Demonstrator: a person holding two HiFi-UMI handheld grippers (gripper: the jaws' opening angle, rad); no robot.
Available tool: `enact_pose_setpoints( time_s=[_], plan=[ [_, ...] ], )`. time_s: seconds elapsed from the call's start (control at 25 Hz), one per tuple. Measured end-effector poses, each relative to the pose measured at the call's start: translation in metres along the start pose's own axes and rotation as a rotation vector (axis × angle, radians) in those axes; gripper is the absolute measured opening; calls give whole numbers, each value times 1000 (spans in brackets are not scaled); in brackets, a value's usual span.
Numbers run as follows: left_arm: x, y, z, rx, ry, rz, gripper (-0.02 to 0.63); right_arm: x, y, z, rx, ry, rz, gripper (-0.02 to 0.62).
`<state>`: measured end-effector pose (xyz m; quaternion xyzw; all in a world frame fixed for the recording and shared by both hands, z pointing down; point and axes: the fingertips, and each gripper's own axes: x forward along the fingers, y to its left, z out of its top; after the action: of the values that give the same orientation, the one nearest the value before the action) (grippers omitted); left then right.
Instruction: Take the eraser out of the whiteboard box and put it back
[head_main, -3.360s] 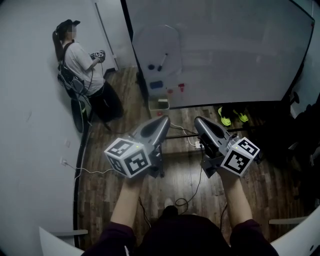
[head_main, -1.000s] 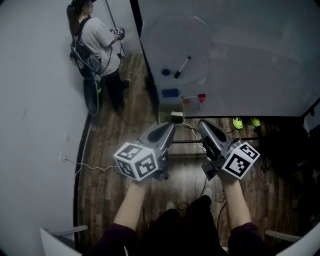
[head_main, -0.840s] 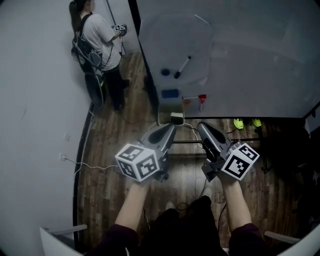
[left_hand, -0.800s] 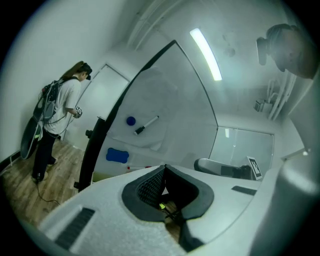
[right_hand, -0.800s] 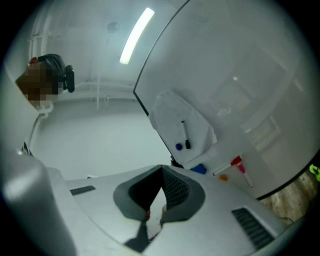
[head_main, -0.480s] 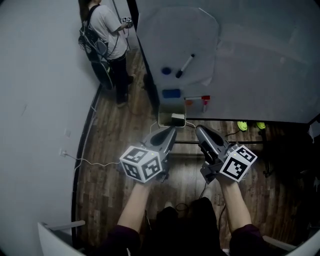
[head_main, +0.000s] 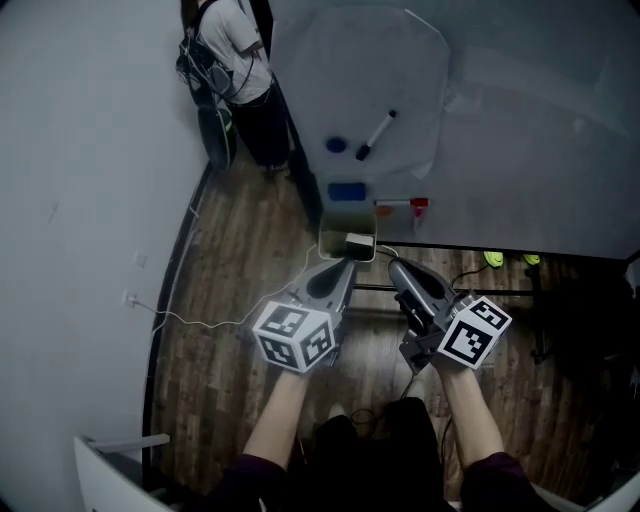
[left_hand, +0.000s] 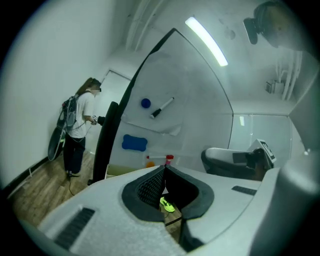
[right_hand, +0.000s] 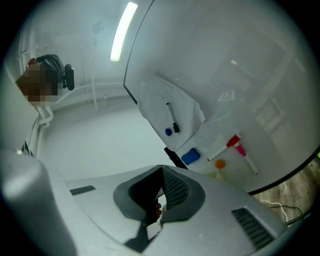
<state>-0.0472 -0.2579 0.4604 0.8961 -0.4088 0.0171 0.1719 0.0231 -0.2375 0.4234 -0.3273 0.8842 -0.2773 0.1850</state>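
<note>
The whiteboard box (head_main: 332, 243) is a pale open tray at the lower left corner of the whiteboard (head_main: 520, 120). A small white and dark eraser (head_main: 358, 242) lies in it. My left gripper (head_main: 341, 267) is shut and empty, with its tip just below the box. My right gripper (head_main: 392, 266) is level with it on the right, also shut with nothing between the jaws. In the left gripper view the closed tips (left_hand: 164, 168) point at the board's lower edge and the box rim (left_hand: 120, 171). In the right gripper view the tips (right_hand: 162, 167) point up at the board.
On the board are a blue bone-shaped pad (head_main: 346, 190), a black marker (head_main: 377, 134), a round blue magnet (head_main: 336, 145) and a red-capped marker (head_main: 402, 205). A person (head_main: 235, 60) stands by the wall at the back left. Cables (head_main: 200, 315) run over the wooden floor.
Both grippers have sunk and come nearer the box, still shut. The board and box now sit lower and closer in the head view, and the person at the wall has slid towards the top.
</note>
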Motion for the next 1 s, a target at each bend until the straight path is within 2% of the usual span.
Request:
enact_pose_setpoints(
  time_s=[0.16,0.24,0.28,0.4,0.52,0.76,1.0],
  plan=[
    [12,10,-12,119,-3,107,8,0,-12,-3,9,23,7,3],
    [20,16,-20,151,5,148,10,0,-18,-5,13,35,13,3],
    [24,18,-24,156,12,164,22,0,-21,-5,15,41,17,3],
    [35,25,-38,155,38,207,130,0,-31,-8,23,57,29,3],
    [45,32,-50,171,64,249,181,-2,-42,-10,30,69,33,3],
    [66,43,-60,203,103,302,234,-8,-63,-13,39,90,27,3],
    [81,49,-64,210,134,336,242,-13,-78,-8,42,91,18,3]
  ],
)
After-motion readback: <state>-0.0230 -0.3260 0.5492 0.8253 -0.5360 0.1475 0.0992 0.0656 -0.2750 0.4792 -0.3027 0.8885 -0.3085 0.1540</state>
